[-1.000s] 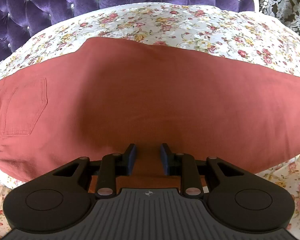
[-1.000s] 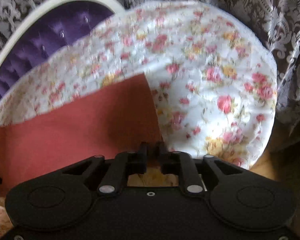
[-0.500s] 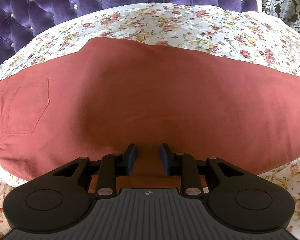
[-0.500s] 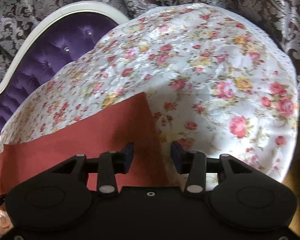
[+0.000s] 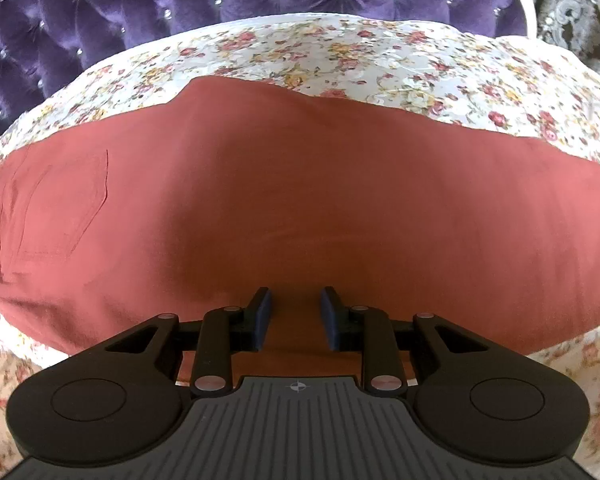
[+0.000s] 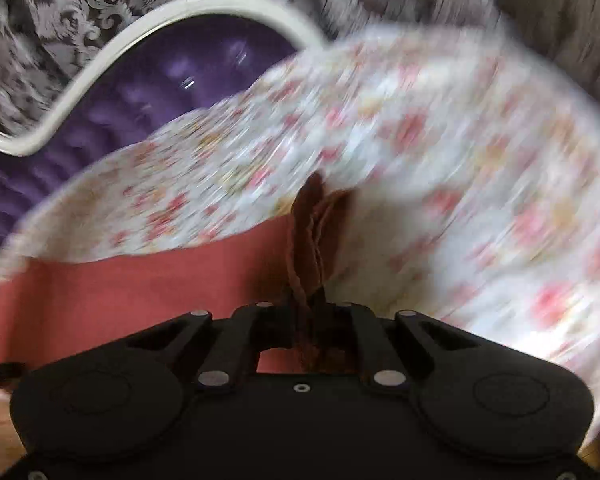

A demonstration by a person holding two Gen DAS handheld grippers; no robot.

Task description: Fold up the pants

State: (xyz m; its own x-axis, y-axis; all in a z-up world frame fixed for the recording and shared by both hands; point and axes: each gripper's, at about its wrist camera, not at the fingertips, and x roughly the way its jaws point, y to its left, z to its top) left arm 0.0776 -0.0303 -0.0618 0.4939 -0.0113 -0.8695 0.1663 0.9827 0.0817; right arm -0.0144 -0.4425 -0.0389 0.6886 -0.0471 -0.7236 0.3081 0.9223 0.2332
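Observation:
Rust-red pants (image 5: 300, 208) lie flat across a floral bed cover (image 5: 340, 52), folded lengthwise, with a back pocket (image 5: 60, 200) at the left. My left gripper (image 5: 296, 306) is open and empty, low over the near edge of the pants. In the blurred right wrist view, my right gripper (image 6: 308, 312) is shut on the hem end of the pants (image 6: 316, 232), which stands bunched up between its fingers. The rest of the pants (image 6: 140, 292) stretches away to the left.
A purple tufted headboard (image 5: 180, 12) with a white frame (image 6: 100, 64) stands behind the bed. Patterned curtains (image 5: 580, 4) hang at the right. The floral cover (image 6: 460, 184) extends to the right of the hem.
My right gripper opened, then shut on the pants' hem end and lifted it; its view is now blurred by motion. My left gripper stayed open, drifting slightly.

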